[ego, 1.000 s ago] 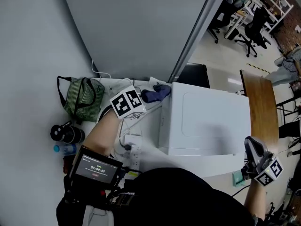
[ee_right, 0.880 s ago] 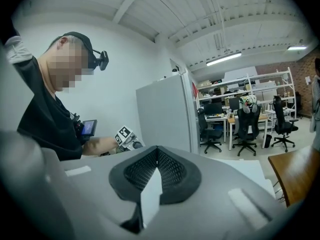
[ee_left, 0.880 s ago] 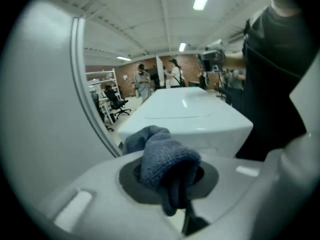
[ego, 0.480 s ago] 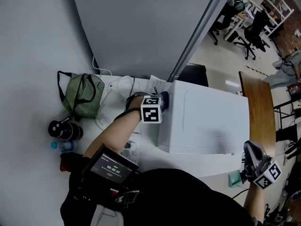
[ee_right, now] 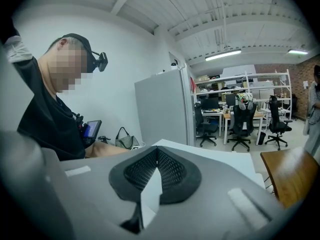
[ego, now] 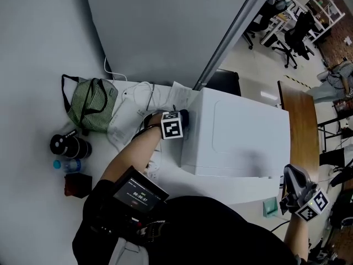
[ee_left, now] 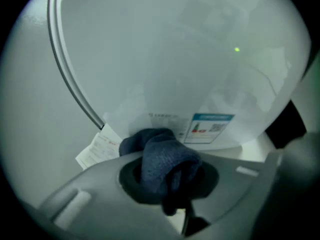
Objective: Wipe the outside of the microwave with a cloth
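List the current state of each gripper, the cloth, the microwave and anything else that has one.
Left gripper, shut on the cloth beside the microwave side wall.
Cloth, bunched up, clamped in the left gripper.
Right gripper, shut, empty.
Microwave, standing on the table, door seems shut.
Bag, slumped on the table.
Screen, lit.

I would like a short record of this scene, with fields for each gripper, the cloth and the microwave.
left gripper: shut on the blue cloth
cloth position: at the left side wall of the microwave, near its label
right gripper: shut, empty, off the microwave's near right corner
microwave colour: white
also on table: green striped bag
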